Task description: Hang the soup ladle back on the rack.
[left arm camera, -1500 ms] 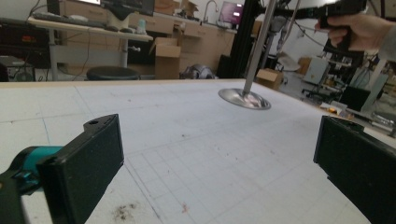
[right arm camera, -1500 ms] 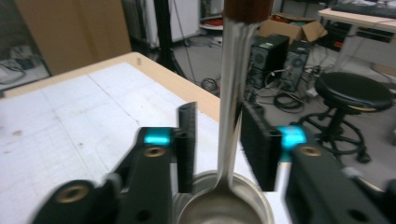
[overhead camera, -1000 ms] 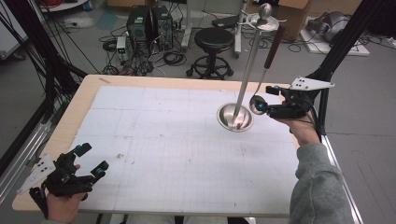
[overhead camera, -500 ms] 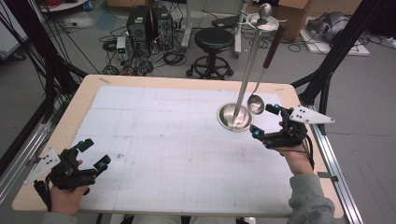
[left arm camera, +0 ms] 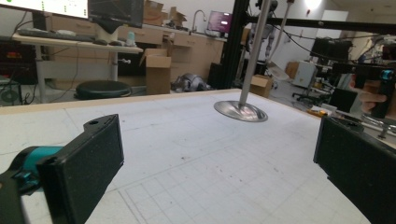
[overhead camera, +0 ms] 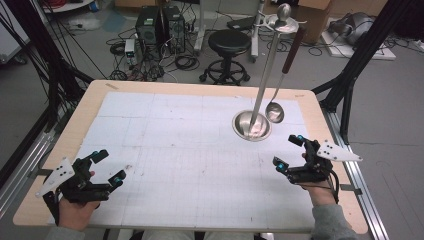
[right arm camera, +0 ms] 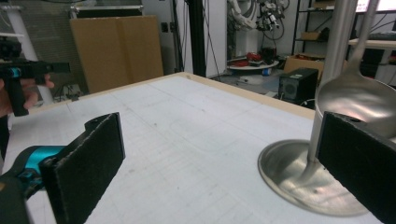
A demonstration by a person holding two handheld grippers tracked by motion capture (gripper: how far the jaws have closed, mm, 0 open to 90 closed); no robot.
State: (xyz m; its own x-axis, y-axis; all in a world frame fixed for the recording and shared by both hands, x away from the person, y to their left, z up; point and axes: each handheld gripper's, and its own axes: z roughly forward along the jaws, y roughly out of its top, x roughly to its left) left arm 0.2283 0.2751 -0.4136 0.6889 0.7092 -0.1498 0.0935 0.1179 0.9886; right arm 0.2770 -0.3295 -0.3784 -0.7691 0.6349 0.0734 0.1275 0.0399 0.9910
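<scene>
Now: ladle point(overhead camera: 275, 111) hangs on stand point(overhead camera: 252, 125).
R gripper point(overhead camera: 289, 152) just opened wide, empty, near stand base; L gripper point(overhead camera: 106, 167) wide, well apart.

Even, bright room light fell from overhead, throwing only faint shadows on the white bench point(overhead camera: 190, 150), while the steel stand base point(right arm camera: 299, 179) beside the right gripper point(right arm camera: 224, 172) caught a soft glare and both gripper views bent and blurred at their edges.

Stand point(overhead camera: 252, 125) on table point(overhead camera: 165, 90), right rear, ladle point(overhead camera: 275, 111) hanging beside its pole
</scene>
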